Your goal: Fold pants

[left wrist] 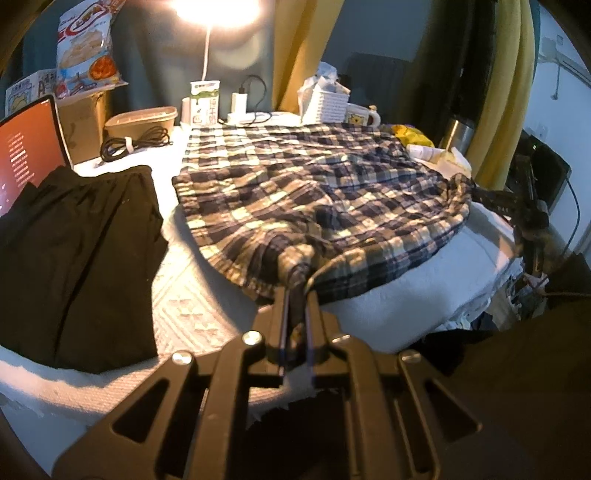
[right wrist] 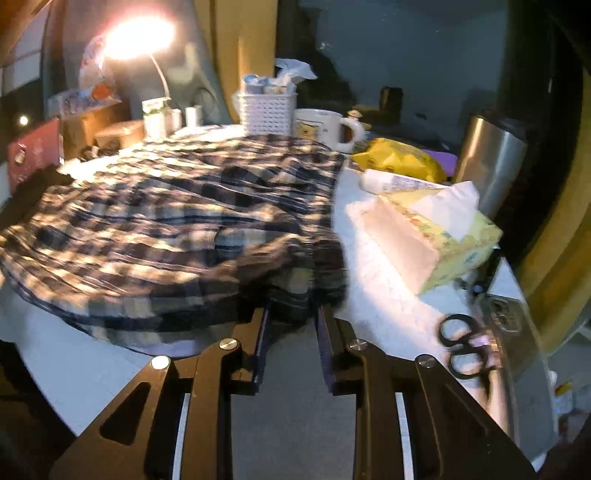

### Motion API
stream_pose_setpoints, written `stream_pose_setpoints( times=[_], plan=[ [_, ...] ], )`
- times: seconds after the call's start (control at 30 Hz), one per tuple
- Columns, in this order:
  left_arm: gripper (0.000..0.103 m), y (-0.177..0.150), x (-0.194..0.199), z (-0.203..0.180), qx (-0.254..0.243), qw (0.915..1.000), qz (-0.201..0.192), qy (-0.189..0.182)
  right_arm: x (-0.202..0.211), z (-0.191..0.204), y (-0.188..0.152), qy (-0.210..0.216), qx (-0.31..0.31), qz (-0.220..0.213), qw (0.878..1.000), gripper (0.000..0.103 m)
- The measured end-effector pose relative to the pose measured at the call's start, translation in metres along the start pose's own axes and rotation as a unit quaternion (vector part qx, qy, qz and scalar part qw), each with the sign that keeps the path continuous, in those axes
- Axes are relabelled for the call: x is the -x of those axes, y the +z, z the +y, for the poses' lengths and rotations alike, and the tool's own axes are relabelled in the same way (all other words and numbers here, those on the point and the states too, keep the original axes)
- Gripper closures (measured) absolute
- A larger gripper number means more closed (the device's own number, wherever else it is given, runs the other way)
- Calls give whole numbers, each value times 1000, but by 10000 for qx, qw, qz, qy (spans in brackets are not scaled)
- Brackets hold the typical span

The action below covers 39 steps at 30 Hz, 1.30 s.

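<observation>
Dark-blue and cream plaid pants (left wrist: pixel 314 177) lie spread on the white-covered table (left wrist: pixel 184 306). In the left wrist view my left gripper (left wrist: pixel 297 284) is shut on a bunched bit of their near edge, lifting it slightly. My right gripper (left wrist: pixel 480 194) shows there as a dark shape at the pants' right corner. In the right wrist view, which is blurred, the pants (right wrist: pixel 166 221) fill the left and middle. My right gripper (right wrist: pixel 293 314) has its jaws apart, with the near corner of the cloth lying between the fingertips (right wrist: pixel 263 317) and a clear gap behind it.
A folded black garment (left wrist: pixel 74 258) and a lit tablet (left wrist: pixel 29 147) lie to the left. A tissue box (right wrist: pixel 436 240), scissors (right wrist: pixel 461 347), a steel tumbler (right wrist: pixel 491 166) and a yellow packet (right wrist: pixel 399 157) crowd the right. A mug (right wrist: pixel 325 125), a white basket (right wrist: pixel 266 110) and a lamp (left wrist: pixel 218 11) line the back.
</observation>
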<state>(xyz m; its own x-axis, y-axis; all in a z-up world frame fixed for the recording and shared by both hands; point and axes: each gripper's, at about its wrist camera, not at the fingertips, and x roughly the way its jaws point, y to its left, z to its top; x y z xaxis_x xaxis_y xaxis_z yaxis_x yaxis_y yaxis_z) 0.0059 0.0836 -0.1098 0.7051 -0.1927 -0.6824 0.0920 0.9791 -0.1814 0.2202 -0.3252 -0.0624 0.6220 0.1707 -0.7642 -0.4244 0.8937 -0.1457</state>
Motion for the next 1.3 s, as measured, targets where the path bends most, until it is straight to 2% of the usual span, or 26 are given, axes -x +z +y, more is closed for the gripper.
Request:
stream_pose_setpoints(
  times=[0.03,0.1,0.23,0.37,0.4,0.43,0.5,0.53,0.63,0.83,0.93,1.3],
  plan=[
    [95,0,0,1,16,10000,-3,2,0,-3,0,-68,-21,-4,10000,42],
    [95,1,0,3,71,10000,-29,32,0,-9,1,-71,-91,-39,9999,33],
    [95,4,3,5,230,9997,-70,29,-3,-9,6,198,-45,-30,9998,33],
    [95,4,7,-1,169,9998,-134,-43,-18,-2,12,352,68,63,9993,33],
    [95,4,8,-2,161,9997,-153,-62,-20,-2,11,392,39,62,9992,35],
    [95,4,10,-4,148,9997,-181,-85,-21,-1,11,511,12,32,9987,52],
    [95,5,12,-5,138,9996,-214,-102,-19,0,10,466,52,-35,9989,75],
    [95,5,12,-6,150,9996,-225,-102,-16,1,10,470,41,-100,9988,77],
    [95,9,14,-7,155,9994,-273,-118,-3,0,11,365,19,-363,9987,79],
    [95,24,29,-11,-1,9978,-631,-196,25,-2,26,-17,9,-838,9965,80],
    [95,36,33,-10,-62,9971,-752,-123,32,-5,36,-123,-76,-1010,9948,80],
    [95,116,32,0,-314,9899,-1360,241,46,-24,95,-182,-393,-1664,9851,80]
  ],
)
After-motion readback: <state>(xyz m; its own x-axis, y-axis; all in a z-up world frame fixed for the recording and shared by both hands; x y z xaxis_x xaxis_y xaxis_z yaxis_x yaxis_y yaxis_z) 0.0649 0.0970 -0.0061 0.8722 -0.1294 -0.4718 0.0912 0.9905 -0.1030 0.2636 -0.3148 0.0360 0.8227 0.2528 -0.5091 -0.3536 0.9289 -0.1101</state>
